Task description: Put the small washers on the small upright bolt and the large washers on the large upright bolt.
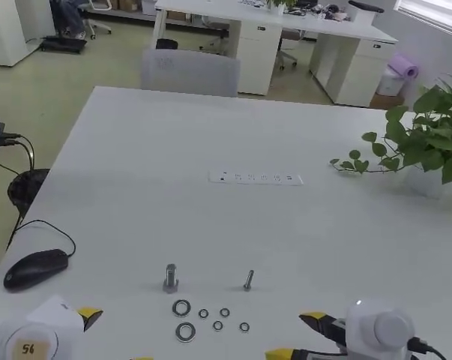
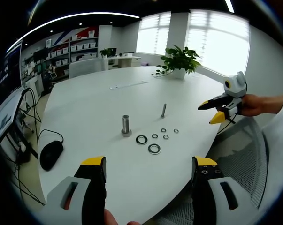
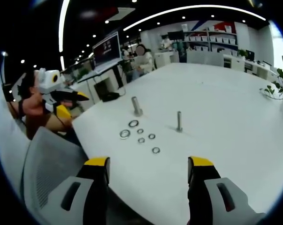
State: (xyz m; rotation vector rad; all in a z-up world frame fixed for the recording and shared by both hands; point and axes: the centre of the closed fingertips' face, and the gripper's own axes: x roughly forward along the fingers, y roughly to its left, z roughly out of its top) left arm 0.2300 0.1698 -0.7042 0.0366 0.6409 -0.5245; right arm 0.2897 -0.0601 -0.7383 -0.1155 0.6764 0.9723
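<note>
White and broad, the surface [image 1: 136, 172] has all the hardware near its front edge. The large bolt [image 1: 171, 277] stands upright on its head, and the small bolt [image 1: 249, 280] stands upright some way to its right. Two large washers [image 1: 181, 307] lie flat just in front of the large bolt, one behind the other. Four small washers [image 1: 224, 312] lie flat in a loose cluster beside them, toward the small bolt's side, and none touches a bolt.

The left claw [image 2: 149, 163] hangs at the front left edge, its jaws spread wide with nothing between them. The right claw [image 3: 148, 161] hangs at the front right, also spread wide and empty. Both are clear of the washers.

A black mouse [image 1: 35, 268] with its cable sits off to the left. A white power strip [image 1: 255, 178] lies farther back at mid-surface. A potted plant [image 1: 424, 142] stands at the right side, and a grey chair [image 1: 190, 73] stands at the far edge.
</note>
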